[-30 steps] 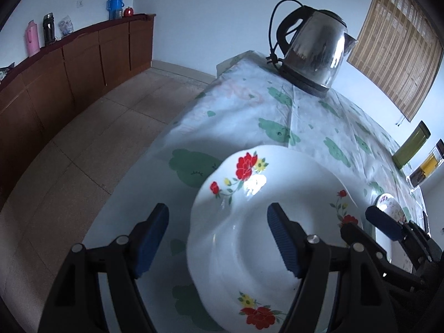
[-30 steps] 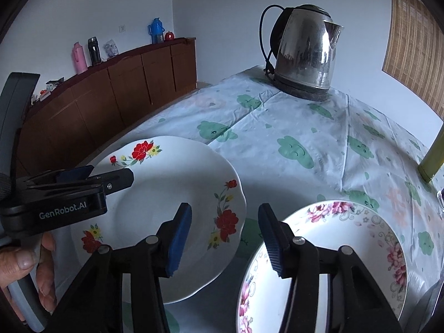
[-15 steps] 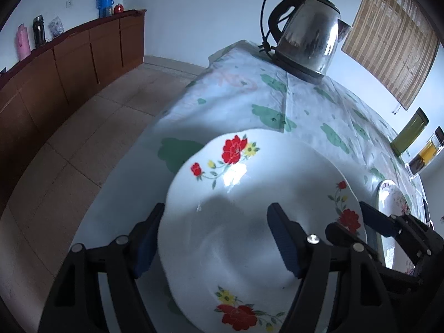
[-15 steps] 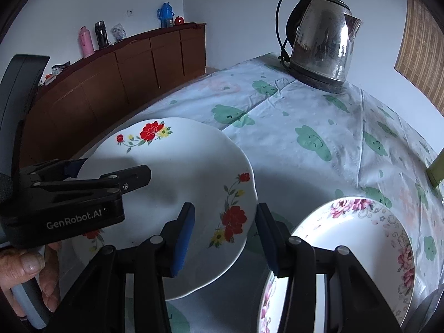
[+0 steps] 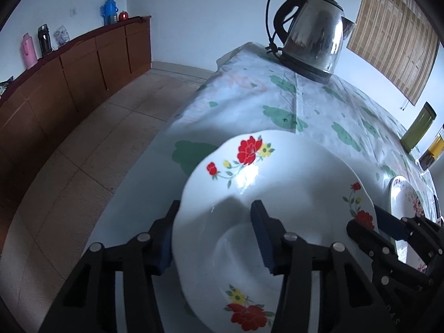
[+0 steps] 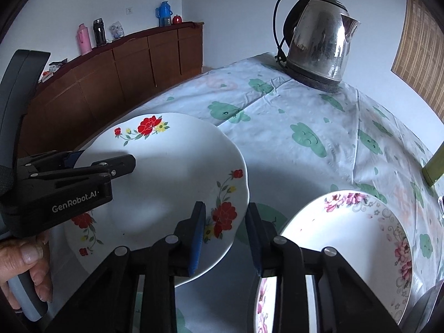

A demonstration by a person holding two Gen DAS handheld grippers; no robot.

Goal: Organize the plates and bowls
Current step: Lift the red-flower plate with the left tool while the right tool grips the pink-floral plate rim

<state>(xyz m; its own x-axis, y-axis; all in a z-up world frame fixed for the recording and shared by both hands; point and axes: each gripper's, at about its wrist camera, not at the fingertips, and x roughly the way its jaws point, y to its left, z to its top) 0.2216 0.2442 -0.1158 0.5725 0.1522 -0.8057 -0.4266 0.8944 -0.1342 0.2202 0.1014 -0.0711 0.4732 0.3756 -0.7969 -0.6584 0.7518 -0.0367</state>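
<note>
Now both grippers have been closing on the red-flowered plate (image 6: 172, 183) — left gripper (image 5: 213, 238) and right gripper (image 6: 224, 236) straddle opposite rims, half-open, not yet pinching; next, clamp and lift toward the pink-flowered plate (image 6: 347, 249).

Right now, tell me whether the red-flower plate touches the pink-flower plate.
Apart. The right wrist view shows tablecloth between the red-flower plate and the pink-flower plate.

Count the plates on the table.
2. The red-flower plate lies toward the left table edge; the pink-flower plate lies to its right, partly cut off. Others may be out of view.
</note>
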